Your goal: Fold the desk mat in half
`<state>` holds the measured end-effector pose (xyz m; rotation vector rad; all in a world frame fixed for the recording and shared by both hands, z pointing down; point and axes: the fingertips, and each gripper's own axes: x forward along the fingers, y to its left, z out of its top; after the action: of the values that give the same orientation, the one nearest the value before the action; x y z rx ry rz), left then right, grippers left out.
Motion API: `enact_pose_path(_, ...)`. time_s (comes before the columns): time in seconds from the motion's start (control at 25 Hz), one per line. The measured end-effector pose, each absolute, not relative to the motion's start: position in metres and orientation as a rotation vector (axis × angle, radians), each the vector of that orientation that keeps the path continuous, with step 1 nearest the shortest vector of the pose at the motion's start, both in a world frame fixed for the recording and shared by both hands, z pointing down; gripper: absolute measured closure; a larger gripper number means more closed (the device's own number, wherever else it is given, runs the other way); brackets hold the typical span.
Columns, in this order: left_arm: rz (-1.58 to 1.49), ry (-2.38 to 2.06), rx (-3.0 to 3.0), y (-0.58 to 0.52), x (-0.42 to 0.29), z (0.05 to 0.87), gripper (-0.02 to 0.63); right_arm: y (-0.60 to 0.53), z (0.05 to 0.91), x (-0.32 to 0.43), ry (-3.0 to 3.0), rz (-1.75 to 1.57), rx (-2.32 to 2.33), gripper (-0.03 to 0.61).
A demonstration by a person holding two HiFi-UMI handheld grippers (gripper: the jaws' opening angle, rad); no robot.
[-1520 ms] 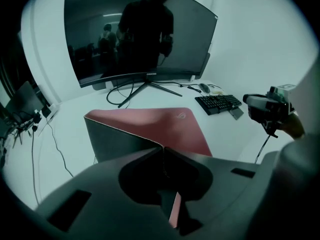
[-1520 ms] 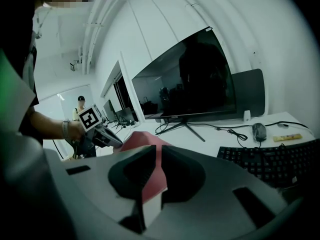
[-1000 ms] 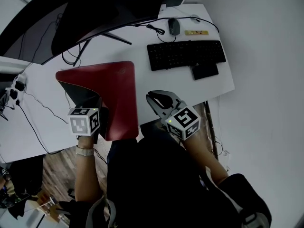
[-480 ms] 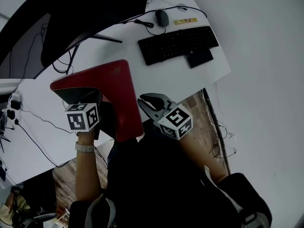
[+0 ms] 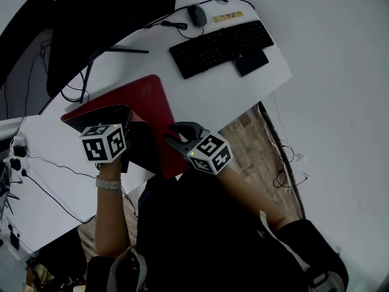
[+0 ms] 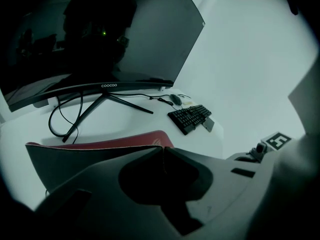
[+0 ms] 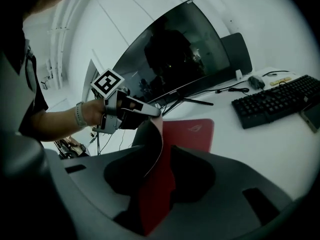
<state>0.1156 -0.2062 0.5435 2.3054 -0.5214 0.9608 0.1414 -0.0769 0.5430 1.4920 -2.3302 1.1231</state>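
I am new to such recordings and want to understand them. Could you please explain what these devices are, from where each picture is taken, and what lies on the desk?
There is no robot here: a person holds a two-jaw gripper in each hand. The head view looks down from the person's head. Each gripper view looks along that gripper's own jaws. On the white desk are a red desk mat, a keyboard, a mouse and a monitor. The left gripper is shut on the mat's lifted edge. The right gripper has just been opening its jaws; the mat's edge passes between them, no longer pinched.
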Motion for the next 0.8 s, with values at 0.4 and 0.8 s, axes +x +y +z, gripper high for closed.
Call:
enact_pose_path(0.4,0.936,-0.424,2.33,-0.219,0.133,0.537,0.589,-0.095,0.578,0.134,-2.229,1.271,1.539,0.425)
enact_pose_path(0.8,0.903,-0.352,2.321,-0.231,0.144,0.538,0.589,-0.123,0.599,0.133,-2.187,1.345,1.546,0.425)
